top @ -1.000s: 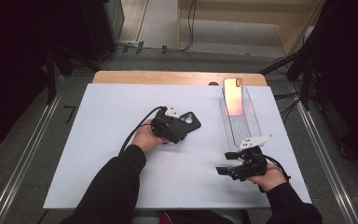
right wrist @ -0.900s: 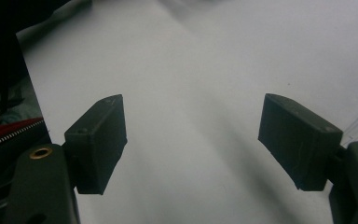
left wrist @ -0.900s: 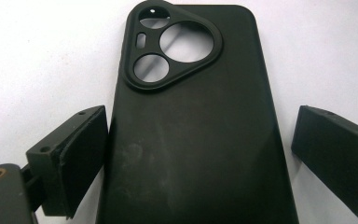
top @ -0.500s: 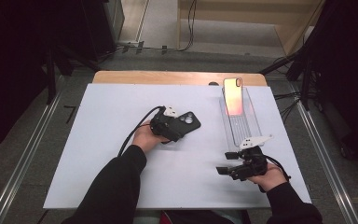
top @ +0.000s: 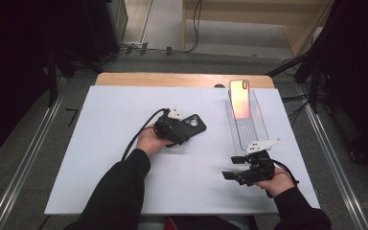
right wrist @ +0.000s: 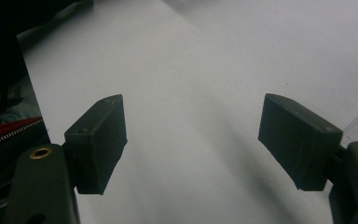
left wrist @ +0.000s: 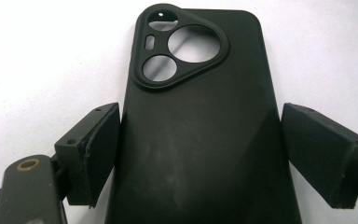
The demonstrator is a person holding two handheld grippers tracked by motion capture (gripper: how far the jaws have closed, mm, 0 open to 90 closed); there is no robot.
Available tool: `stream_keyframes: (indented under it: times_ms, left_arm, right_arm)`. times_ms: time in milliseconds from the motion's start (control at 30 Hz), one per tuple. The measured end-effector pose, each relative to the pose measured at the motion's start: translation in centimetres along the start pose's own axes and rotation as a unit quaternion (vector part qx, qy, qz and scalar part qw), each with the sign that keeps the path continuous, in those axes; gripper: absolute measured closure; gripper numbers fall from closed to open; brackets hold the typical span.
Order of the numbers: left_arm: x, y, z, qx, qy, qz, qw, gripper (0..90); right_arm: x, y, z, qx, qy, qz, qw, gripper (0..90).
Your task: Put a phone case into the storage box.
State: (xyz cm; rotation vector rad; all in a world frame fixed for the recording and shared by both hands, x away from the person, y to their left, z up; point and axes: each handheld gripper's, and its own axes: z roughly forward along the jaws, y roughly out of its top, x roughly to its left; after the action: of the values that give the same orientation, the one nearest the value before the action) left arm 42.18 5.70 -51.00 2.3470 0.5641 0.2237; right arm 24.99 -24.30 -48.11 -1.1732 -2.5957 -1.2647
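1. Nearest the person, the right gripper rests low over the white table at the near right. Its jaws are spread with nothing between them, as if parked while the other hand works.
2. Mid-table, the left gripper straddles a black soft-plastic phone case with a rounded-triangle camera cut-out, which lies flat, back up. In the left gripper view the left pad sits at the case's edge and the right pad stands just clear, so the case is framed across its width for a pinch but not yet squeezed.
3. Farther right, a clear plastic tray carries an orange phone-shaped slab leaning at its far end.
4. Against the earlier frames, the left jaws have just been closing around the case; both hands, case and tray sit as before.
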Motion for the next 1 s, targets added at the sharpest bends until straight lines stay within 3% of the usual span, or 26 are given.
stream_keyframes:
  times_ms: [233,600,767,1000]
  left_arm:
    - [-0.1,0.6,-1.0,-0.003,-0.019,0.001,0.9998,15.4]
    - [-0.6,1.6,-4.7,-0.005,-0.045,-0.005,0.9990,15.2]
    - [-1.4,1.8,-6.0,-0.001,-0.068,-0.020,0.9975,15.2]
    - [-2.6,1.4,-7.6,0.001,-0.074,-0.022,0.9970,15.1]
  right_arm:
    - [0.0,0.0,0.0,-0.001,0.000,-0.001,1.0000,21.6]
    - [0.1,0.0,-0.1,-0.005,0.000,-0.003,1.0000,21.6]
    - [0.1,0.0,-0.1,-0.005,0.000,-0.004,1.0000,21.6]
    - [0.2,0.0,-0.2,-0.007,-0.003,-0.002,1.0000,21.6]
